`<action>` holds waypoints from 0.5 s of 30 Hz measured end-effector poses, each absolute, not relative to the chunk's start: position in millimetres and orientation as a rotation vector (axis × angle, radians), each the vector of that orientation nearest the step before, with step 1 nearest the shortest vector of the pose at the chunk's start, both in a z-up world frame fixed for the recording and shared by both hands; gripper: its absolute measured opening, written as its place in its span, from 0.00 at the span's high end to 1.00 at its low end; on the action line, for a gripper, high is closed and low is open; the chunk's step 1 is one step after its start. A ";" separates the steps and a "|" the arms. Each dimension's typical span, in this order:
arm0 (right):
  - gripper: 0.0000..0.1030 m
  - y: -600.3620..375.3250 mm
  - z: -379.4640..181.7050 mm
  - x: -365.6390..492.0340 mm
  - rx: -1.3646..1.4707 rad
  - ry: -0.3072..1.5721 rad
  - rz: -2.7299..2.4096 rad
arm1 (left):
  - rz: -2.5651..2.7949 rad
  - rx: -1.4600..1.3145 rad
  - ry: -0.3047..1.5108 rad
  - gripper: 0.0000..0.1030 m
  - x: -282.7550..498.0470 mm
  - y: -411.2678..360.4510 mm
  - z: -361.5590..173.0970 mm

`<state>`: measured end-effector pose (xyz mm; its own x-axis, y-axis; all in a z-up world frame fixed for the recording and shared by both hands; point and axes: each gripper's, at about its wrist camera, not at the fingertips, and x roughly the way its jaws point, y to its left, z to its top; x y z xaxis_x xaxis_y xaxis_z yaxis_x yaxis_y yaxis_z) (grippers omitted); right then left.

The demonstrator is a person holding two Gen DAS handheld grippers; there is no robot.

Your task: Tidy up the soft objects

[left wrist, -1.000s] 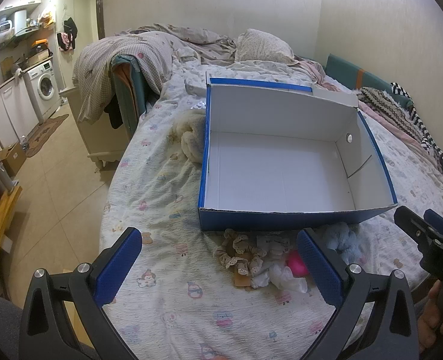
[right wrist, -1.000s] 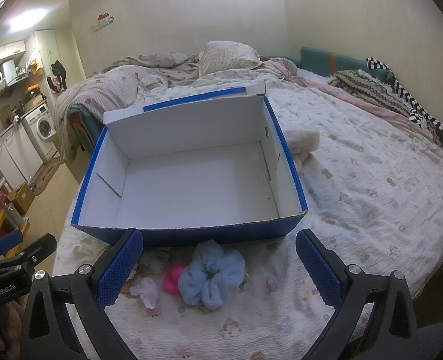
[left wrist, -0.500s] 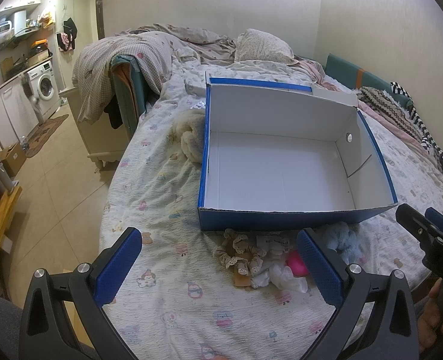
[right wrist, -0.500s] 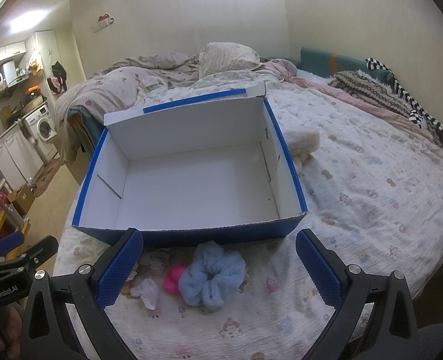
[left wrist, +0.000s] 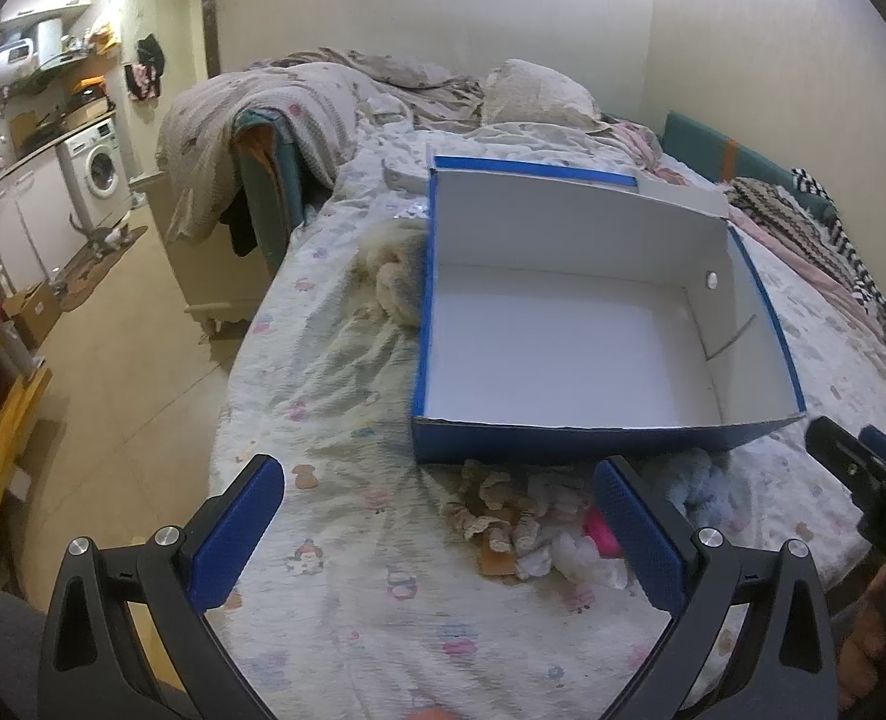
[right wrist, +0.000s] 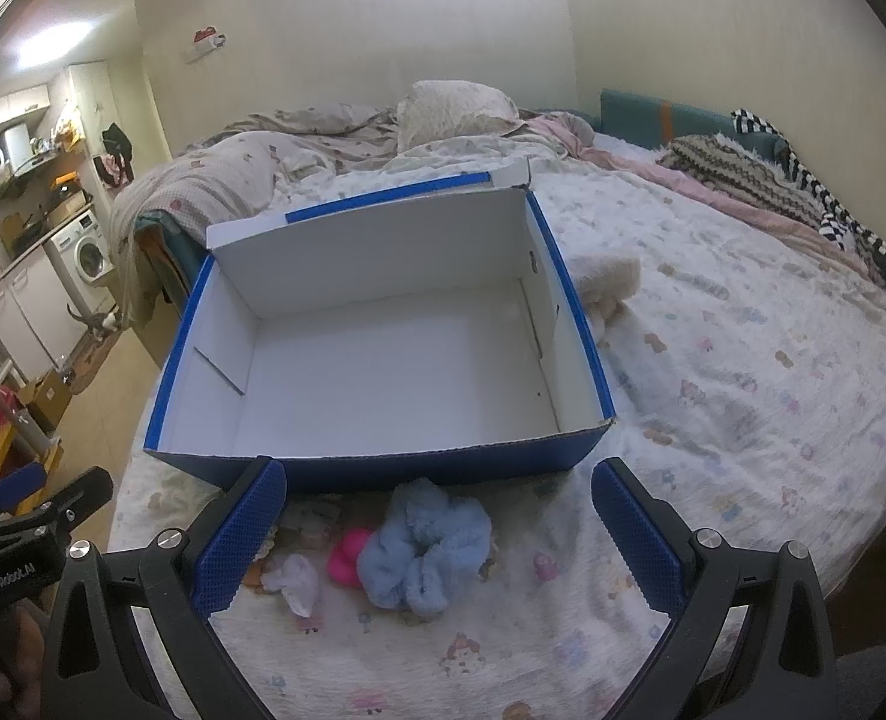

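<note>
Bedroom with a wide bed under a white cartoon-print sheet (right wrist: 712, 372), rumpled quilt and pillow at the far end, a white front-loading washing machine (left wrist: 99, 171) off in the kitchen corner. On the sheet, a blue cardboard shoebox with white inside (right wrist: 383, 360), open at the top and bare within. Against its outer side, a cream fluffy plush item (left wrist: 392, 282), touching the box wall.

Just before the box's near wall, a small heap of soft things: a light-blue fluffy scrunchie (right wrist: 425, 546), a bright pink round piece (right wrist: 350, 552) touching it, a crumpled white scrap of fabric (right wrist: 293, 579), and a beige lace-trimmed cloth (left wrist: 490, 510) nearest the left side. All outside the box, lying on the sheet.

Left gripper (left wrist: 443, 540) low over the near edge of the bed, blue-padded fingers (left wrist: 236, 531) spread wide, gripping nothing, aimed at the lace cloth and the box. Right gripper (right wrist: 440, 540) likewise low, pads far apart and empty, the scrunchie framed between them but untouched. Each gripper's black tip visible at the margin of the other's view.
</note>
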<state>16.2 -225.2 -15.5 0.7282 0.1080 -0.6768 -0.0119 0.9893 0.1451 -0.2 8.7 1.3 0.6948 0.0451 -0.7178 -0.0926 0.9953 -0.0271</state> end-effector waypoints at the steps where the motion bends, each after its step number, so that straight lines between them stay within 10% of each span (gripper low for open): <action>1: 0.00 -226.2 -15.9 16.3 0.141 0.758 0.066 | 0.090 -0.066 0.800 0.00 0.1 11.6 1.5; 10: 0.00 -239.3 -27.1 25.9 0.224 0.837 0.068 | 0.192 -0.141 0.935 0.00 21.3 43.9 -13.9; 15: 0.00 -243.1 -35.3 32.5 0.257 0.891 0.060 | 0.115 -0.170 1.087 0.18 48.3 37.0 -36.4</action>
